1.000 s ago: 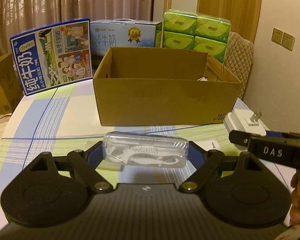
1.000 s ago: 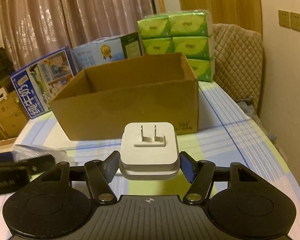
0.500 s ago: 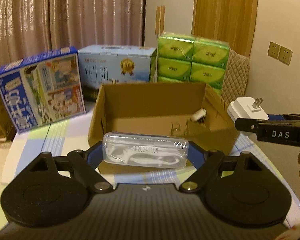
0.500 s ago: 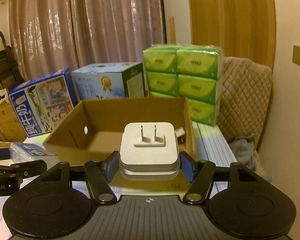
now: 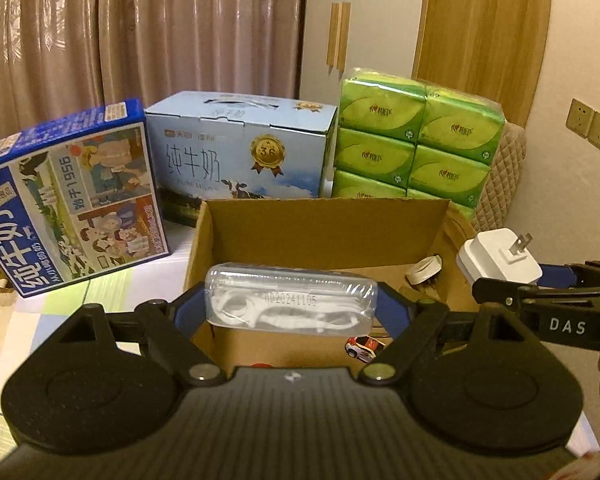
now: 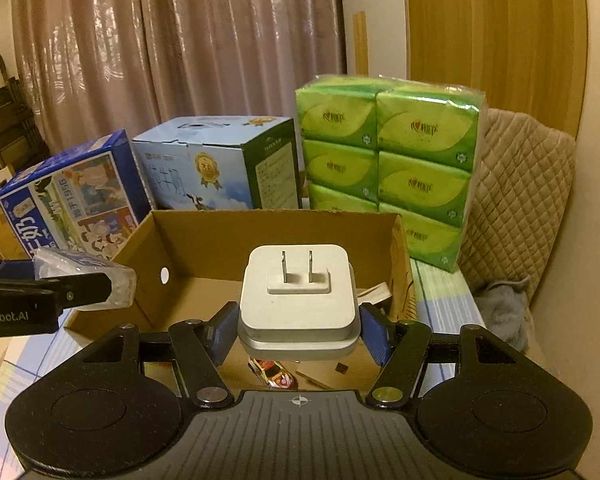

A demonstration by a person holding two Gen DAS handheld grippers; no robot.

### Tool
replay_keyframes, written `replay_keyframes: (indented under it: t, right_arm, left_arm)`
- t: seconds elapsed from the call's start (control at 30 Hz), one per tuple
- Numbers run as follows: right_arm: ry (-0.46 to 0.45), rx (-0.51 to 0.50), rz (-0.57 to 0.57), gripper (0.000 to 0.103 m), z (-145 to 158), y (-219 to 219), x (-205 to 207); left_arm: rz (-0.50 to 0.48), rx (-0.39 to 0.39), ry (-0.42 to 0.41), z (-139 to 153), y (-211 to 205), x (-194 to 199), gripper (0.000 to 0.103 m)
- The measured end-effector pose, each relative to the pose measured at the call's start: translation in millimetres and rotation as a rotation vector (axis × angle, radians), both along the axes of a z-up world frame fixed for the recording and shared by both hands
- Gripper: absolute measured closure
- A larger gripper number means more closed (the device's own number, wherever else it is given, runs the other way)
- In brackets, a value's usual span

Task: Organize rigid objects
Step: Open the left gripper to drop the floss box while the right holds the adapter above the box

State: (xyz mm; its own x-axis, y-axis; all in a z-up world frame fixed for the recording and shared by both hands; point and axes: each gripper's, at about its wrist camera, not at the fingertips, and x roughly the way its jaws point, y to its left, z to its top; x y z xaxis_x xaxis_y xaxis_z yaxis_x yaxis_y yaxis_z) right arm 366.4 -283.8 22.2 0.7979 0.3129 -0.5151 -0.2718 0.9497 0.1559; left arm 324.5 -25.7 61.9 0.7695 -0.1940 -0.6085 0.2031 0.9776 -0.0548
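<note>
My left gripper [image 5: 291, 306] is shut on a clear plastic case [image 5: 291, 298] with white pieces inside, held over the open cardboard box [image 5: 324, 224]. My right gripper [image 6: 298, 328] is shut on a white wall plug adapter [image 6: 298, 300], prongs facing away, also above the box [image 6: 276, 236]. In the left wrist view the adapter [image 5: 500, 256] hangs over the box's right wall. In the right wrist view the clear case [image 6: 84, 276] shows at the left. Inside the box lie a small toy car [image 5: 364, 348], a white plug [image 5: 424, 270] and other small items.
Behind the cardboard box stand a dark blue milk carton [image 5: 68, 196], a light blue milk carton [image 5: 244, 160] and a pack of green tissue packets [image 5: 416, 140]. A quilted chair back [image 6: 520, 184] is at the right, by a wall with sockets [image 5: 592, 130]. A striped cloth [image 5: 100, 288] covers the table.
Both grippers have risen and moved forward from in front of the box to over its opening, each keeping its object. The box's inside has come into view.
</note>
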Motion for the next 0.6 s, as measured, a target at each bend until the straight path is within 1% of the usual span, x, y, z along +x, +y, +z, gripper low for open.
replay_keyframes:
  t: [0.23, 0.6]
  right_arm:
    - [0.026, -0.004, -0.005, 0.042, -7, -1, 12]
    - [0.051, 0.001, -0.031, 0.042, -15, -11, 19]
  left_arm:
    - [0.006, -0.013, 0.023, -6, -5, 12, 0.019]
    - [0.025, -0.022, 0.055, -16, -4, 24, 0.019]
